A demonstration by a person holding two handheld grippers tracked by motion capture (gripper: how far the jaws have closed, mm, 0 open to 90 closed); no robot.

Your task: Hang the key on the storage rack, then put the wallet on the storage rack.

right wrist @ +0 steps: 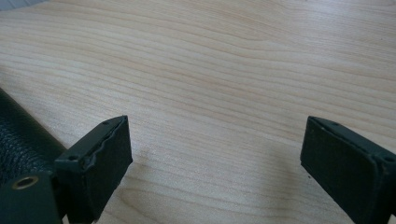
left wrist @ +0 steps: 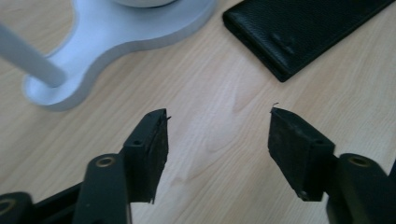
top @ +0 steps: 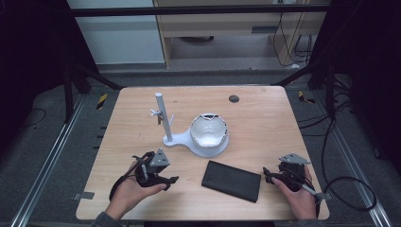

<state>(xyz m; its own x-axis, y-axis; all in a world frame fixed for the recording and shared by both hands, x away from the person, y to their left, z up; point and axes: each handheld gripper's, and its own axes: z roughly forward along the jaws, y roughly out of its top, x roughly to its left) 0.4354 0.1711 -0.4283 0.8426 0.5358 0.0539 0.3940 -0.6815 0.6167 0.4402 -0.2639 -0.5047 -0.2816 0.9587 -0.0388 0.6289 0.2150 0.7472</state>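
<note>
Black leather-look wallet (top: 231, 180) lies flat on the table (top: 265, 123), front-centre, between the two claws and touching neither. Its long axis runs left-to-right w/ a slight tilt, right end closer to the person. Left claw (top: 166, 181) sits just off the wallet's left end, jaws apart, nothing held; in the left gripper view the wallet (left wrist: 303, 32) is ahead and to the right of the gap, bare wood between the jaws. Right claw (top: 268, 177) is jaws wide apart too, empty, and looks nearest: in the right gripper view the wallet's edge (right wrist: 18, 140) is right beside its left jaw, so the thing lies just off to that side, not between the jaws. I'd guess the right one goes first. Count: 1 wallet, 2 claws, 1 white stand (top: 176, 139) w/ post behind, 1 white bowl-like piece (top: 208, 131) on its base.
</note>
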